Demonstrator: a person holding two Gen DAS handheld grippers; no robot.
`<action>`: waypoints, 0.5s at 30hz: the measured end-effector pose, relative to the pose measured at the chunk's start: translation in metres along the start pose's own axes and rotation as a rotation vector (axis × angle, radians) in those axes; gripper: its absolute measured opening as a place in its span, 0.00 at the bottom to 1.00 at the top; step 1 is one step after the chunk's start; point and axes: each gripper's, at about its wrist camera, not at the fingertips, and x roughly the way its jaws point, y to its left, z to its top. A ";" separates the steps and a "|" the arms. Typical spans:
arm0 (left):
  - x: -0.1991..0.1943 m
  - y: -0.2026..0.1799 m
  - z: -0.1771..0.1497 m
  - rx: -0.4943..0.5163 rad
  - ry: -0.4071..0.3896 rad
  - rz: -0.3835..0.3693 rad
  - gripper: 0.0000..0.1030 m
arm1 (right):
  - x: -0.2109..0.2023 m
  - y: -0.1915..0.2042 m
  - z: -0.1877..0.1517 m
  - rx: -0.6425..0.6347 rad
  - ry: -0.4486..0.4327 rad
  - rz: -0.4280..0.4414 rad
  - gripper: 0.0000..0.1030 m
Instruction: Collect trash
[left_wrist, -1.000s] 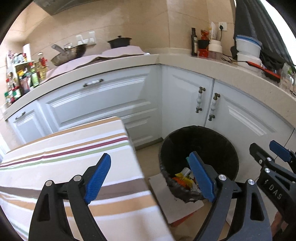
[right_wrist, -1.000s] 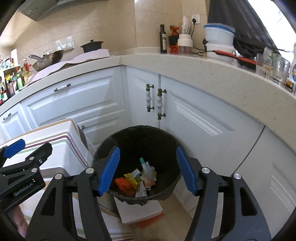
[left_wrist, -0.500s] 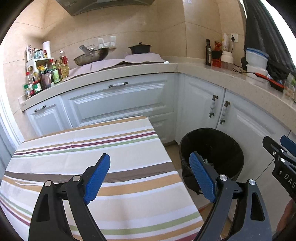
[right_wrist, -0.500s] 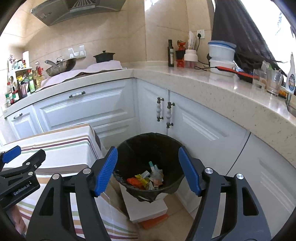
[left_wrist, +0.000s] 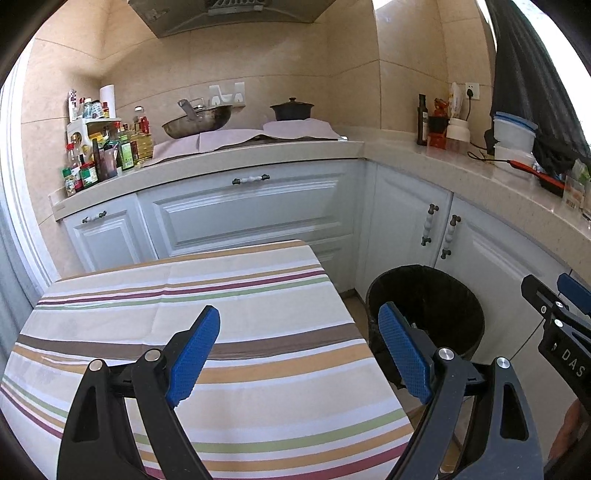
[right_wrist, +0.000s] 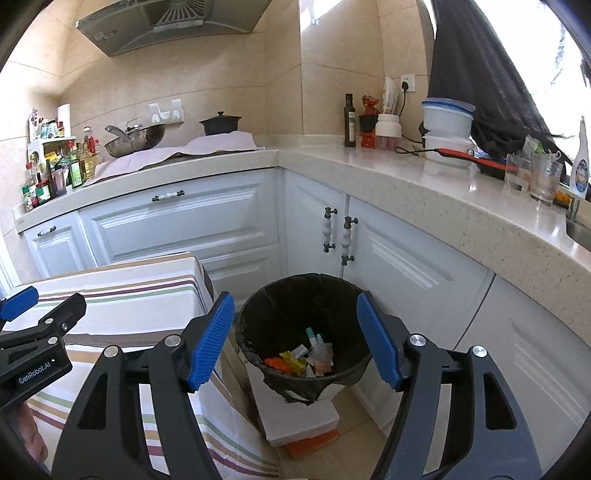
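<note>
A black-lined trash bin (right_wrist: 314, 276) stands on the floor against the white corner cabinets, with several colourful wrappers (right_wrist: 301, 360) at its bottom. My right gripper (right_wrist: 295, 301) hovers above and in front of it, open, with nothing between its blue pads. My left gripper (left_wrist: 297, 314) hangs open and empty over the striped tablecloth (left_wrist: 229, 291); the bin (left_wrist: 443, 291) sits just right of it. No loose trash shows on the cloth. Each gripper shows at the edge of the other's view: the right gripper (left_wrist: 561, 314), the left gripper (right_wrist: 40, 321).
The bin rests on a white box (right_wrist: 299, 413) over an orange one, close to the table's corner (right_wrist: 195, 262). An L-shaped counter (right_wrist: 406, 173) carries a wok (left_wrist: 197, 123), a black pot (left_wrist: 291, 110), bottles, tubs and glasses. Cabinet doors with handles (right_wrist: 338, 236) stand behind the bin.
Both grippers have drawn back and risen from the bin, which now looks smaller and lower. The left view swung left, showing far more of the striped table. The right jaws stand slightly wider.
</note>
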 end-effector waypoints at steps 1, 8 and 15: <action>-0.001 0.001 0.000 -0.002 -0.001 0.000 0.83 | -0.001 0.001 0.000 -0.001 -0.001 0.002 0.65; -0.004 0.004 0.000 -0.004 -0.008 -0.002 0.83 | -0.004 0.003 0.000 -0.007 -0.009 0.002 0.65; -0.005 0.004 0.000 -0.007 -0.009 -0.001 0.83 | -0.006 0.006 0.000 -0.011 -0.012 0.002 0.65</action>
